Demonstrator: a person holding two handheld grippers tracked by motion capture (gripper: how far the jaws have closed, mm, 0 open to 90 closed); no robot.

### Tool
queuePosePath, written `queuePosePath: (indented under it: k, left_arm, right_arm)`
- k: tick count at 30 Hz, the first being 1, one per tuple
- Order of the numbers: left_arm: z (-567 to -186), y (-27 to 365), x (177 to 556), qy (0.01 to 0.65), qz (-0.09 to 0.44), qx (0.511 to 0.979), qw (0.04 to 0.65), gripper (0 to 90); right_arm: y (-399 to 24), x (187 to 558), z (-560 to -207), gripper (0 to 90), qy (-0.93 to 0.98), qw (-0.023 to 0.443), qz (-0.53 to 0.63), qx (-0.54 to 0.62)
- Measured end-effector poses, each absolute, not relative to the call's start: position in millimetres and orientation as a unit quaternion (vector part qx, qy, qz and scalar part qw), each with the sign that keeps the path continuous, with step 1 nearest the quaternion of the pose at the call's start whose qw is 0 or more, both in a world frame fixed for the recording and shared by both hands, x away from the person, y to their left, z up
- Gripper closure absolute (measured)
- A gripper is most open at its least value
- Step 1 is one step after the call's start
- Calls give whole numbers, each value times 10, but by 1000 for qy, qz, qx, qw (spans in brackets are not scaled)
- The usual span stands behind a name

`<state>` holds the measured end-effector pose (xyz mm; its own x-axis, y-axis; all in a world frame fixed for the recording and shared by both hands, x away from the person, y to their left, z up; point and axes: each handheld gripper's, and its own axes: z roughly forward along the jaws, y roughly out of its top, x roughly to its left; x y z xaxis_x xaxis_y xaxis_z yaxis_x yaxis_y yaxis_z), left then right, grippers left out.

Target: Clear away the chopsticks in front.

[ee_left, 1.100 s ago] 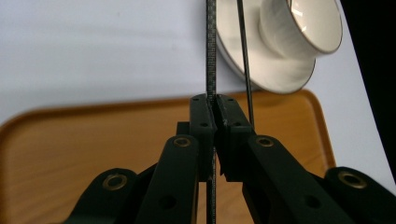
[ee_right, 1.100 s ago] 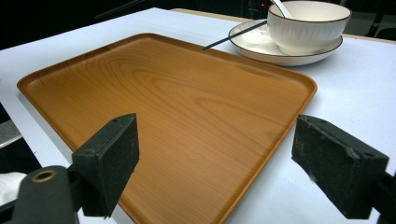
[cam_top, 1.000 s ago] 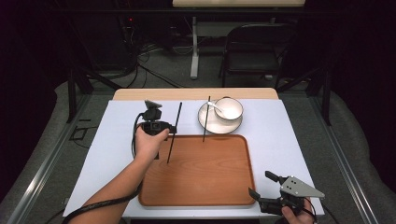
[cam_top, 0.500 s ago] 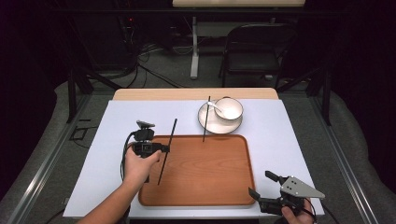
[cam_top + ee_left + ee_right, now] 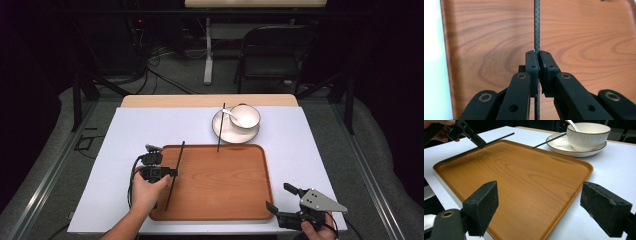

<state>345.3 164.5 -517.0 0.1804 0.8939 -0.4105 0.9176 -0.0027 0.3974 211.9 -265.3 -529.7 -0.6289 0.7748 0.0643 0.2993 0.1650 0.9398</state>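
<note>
Left gripper (image 5: 170,173) fingers are pinching a chopstick (image 5: 176,170) mid-length, lying lengthwise along the tray's (image 5: 225,200) left edge, while right gripper (image 5: 284,201) is sitting wide open.

Beyond my table (image 5: 150,125) a dark chair (image 5: 277,55) stands on the grey floor (image 5: 322,112). Left of it I see a white table leg (image 5: 208,55) and black cables (image 5: 160,75) trailing across the floor.

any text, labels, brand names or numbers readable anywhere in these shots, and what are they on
None can be read.
The wooden tray, white bowl, plate and white table cover are plain.
The black chopstick clamped in the left gripper has a fine woven pattern, not lettering.
The right gripper has bare black pads, no markings.
</note>
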Motion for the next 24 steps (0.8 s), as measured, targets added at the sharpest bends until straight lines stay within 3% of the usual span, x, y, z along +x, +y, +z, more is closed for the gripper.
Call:
queuePosePath:
  k: [24]
  left_arm:
    - [-5293,1682,3475,653,-18,705,275,858]
  right_arm:
    - [-2659,2120,-5297,145,730,224,531,368]
